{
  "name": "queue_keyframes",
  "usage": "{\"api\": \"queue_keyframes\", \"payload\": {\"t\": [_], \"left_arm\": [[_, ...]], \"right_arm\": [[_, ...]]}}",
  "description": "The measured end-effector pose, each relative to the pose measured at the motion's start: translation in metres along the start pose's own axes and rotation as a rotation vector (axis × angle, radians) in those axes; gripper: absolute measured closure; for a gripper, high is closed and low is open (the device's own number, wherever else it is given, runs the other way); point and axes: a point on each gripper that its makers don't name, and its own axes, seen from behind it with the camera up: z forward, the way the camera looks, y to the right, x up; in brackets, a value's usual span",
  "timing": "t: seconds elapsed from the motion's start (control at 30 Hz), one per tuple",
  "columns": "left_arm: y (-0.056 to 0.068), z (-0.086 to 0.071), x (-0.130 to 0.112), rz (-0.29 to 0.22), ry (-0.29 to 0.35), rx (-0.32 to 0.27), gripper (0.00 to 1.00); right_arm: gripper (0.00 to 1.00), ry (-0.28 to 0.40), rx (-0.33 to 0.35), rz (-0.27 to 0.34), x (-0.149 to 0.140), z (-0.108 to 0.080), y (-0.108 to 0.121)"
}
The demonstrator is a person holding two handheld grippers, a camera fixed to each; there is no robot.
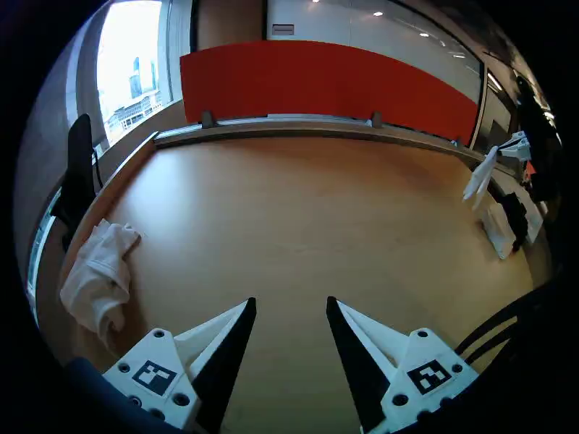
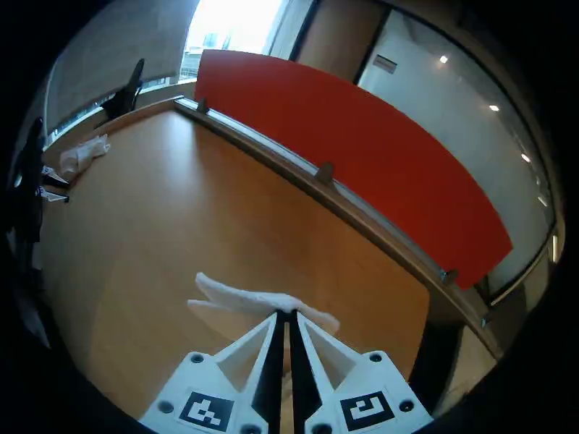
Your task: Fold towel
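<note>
The right gripper (image 2: 288, 322) was clamped on a white towel (image 2: 250, 295) at bottom centre, holding it above the table (image 2: 145, 217), presumably to spread it; the left gripper (image 1: 289, 311) hovered, fingers parted, ready to help

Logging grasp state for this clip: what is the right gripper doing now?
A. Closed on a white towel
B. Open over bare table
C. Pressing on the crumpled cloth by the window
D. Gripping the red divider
A: in the right gripper view the right gripper has its fingers nearly together with the white towel pinched at their tips, while the left gripper is open over the table.
</note>
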Motion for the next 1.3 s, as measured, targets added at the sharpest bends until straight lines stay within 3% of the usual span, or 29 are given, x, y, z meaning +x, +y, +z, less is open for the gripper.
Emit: {"api": "queue_keyframes", "payload": {"t": [0.3, 0.6, 0.97, 1.3], "left_arm": [[0.004, 0.001, 0.002, 0.002, -0.002, 0.006, 0.29], [0.010, 0.001, 0.006, 0.010, -0.001, 0.008, 0.29], [0.017, 0.004, 0.009, 0.024, -0.005, 0.003, 0.29], [0.024, 0.006, 0.013, 0.040, -0.003, -0.010, 0.29]], "right_arm": [[0.96, -0.030, -0.040, 0.008, -0.013, -0.004, 0.040], [0.96, -0.041, -0.059, 0.023, -0.022, -0.009, 0.064], [0.96, -0.055, -0.071, 0.036, -0.036, -0.015, 0.076], [0.96, -0.078, -0.066, 0.053, -0.061, -0.030, 0.069]]}}
